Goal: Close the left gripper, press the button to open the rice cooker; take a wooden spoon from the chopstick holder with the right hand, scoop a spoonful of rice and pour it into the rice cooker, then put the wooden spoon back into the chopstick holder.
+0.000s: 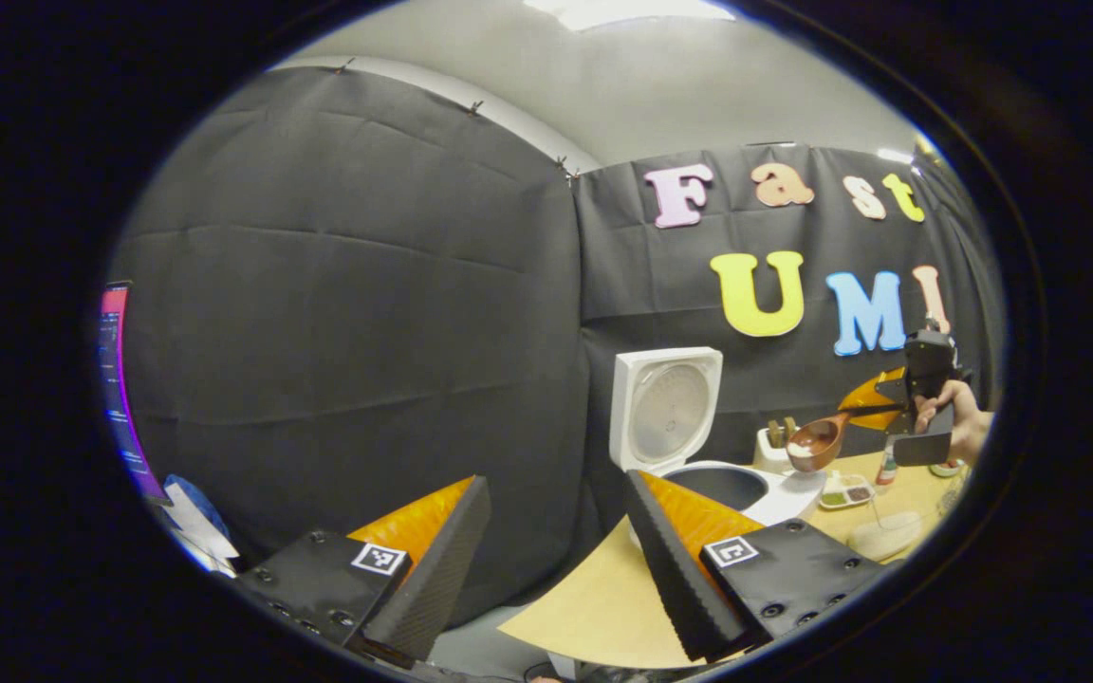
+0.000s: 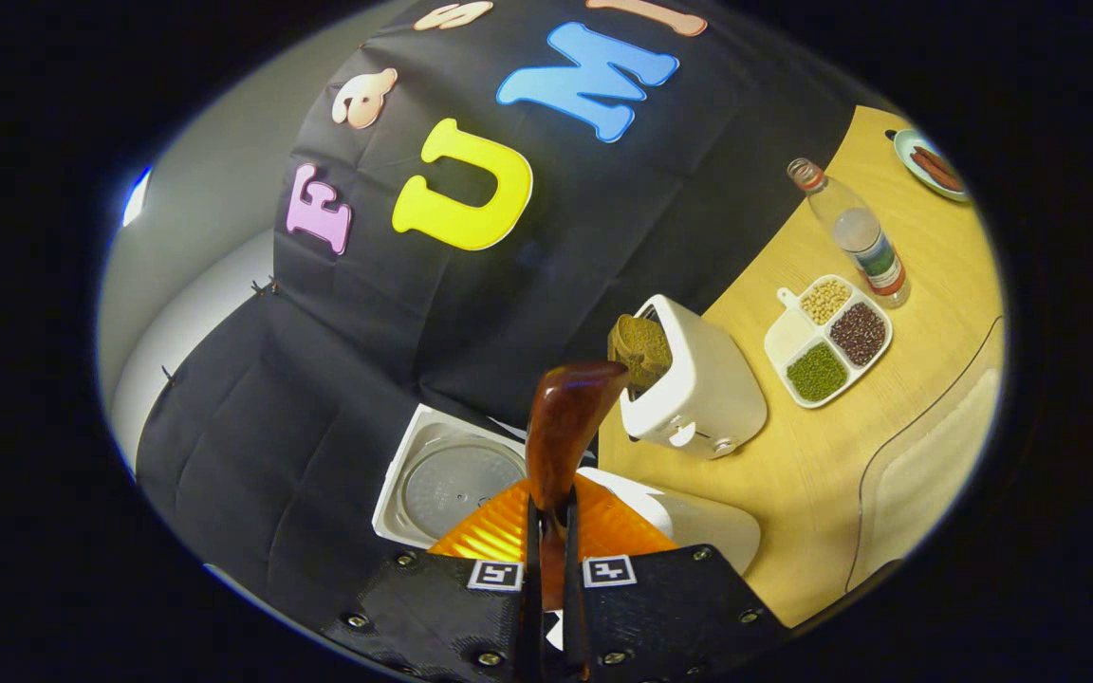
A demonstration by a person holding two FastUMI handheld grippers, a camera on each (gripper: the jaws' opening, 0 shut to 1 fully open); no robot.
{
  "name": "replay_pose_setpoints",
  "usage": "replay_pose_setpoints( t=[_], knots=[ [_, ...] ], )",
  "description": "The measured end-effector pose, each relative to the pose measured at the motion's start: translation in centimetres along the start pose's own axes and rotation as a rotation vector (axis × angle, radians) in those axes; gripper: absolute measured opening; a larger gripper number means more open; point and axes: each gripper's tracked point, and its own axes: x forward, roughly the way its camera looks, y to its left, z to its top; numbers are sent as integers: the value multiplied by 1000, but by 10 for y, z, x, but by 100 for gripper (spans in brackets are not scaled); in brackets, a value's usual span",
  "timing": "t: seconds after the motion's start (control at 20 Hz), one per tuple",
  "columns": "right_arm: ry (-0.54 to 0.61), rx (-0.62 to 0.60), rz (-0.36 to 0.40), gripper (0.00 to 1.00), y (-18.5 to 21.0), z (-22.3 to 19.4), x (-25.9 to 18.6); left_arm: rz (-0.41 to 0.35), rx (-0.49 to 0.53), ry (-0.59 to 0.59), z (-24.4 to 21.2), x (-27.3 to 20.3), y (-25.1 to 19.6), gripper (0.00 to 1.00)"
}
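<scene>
Two fingers of the right gripper [image 2: 546,560] clamp the wooden spoon [image 2: 565,427]; left gripper [image 1: 556,560] fingers are wide apart, empty. Left gripper view shows rice in the spoon beside the open rice cooker [image 1: 665,417].

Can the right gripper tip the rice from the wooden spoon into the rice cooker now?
Probably yes. The rice cooker has its lid standing open, and the right gripper holds the wooden spoon in the air just beside the pot's opening, with nothing between them.
</scene>
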Motion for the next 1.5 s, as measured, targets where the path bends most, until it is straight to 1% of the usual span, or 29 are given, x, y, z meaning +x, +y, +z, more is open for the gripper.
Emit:
replay_pose_setpoints(
  t=[0.1, 0.15, 0.25, 0.35, 0.5, 0.6, 0.65, 0.75, 0.8, 0.85, 0.95, 1.15, 1.35, 1.5],
  knots=[
    [16, -7, -7, 9, 0, -11, 18, 32, 1, 18, -8, -5, 13, 98],
    [22, -11, -10, 9, 2, -16, 25, 49, -1, 28, -12, -7, 20, 92],
    [27, -39, -12, 9, 6, -24, 42, 80, -3, 51, -20, -12, 33, 92],
    [37, -79, -15, 9, 10, -34, 57, 111, -4, 70, -27, -18, 45, 94],
    [47, -166, -22, 8, 15, -52, 80, 135, -4, 95, -36, -21, 53, 98],
    [52, -258, -29, 9, 16, -63, 94, 145, 2, 109, -43, -19, 54, 100],
    [56, -306, -34, 8, 16, -68, 99, 146, 3, 110, -43, -20, 53, 98],
    [66, -398, -43, 9, 16, -78, 109, 151, 11, 116, -46, -21, 54, 98],
    [67, -450, -46, 8, 19, -81, 113, 154, 16, 120, -47, -21, 56, 100],
    [67, -506, -52, 8, 20, -83, 117, 157, 22, 124, -48, -21, 56, 98],
    [61, -635, -63, 8, 24, -85, 121, 168, 29, 118, -46, -23, 62, 98],
    [39, -912, -51, 8, 42, -89, 121, 180, -6, 119, -50, -24, 65, 98],
    [34, -1065, -37, 9, 52, -97, 119, 192, -7, 139, -58, -18, 68, 98],
    [4, -1195, -49, 8, 54, -92, 117, 198, -3, 126, -55, -22, 70, 98]
  ],
)
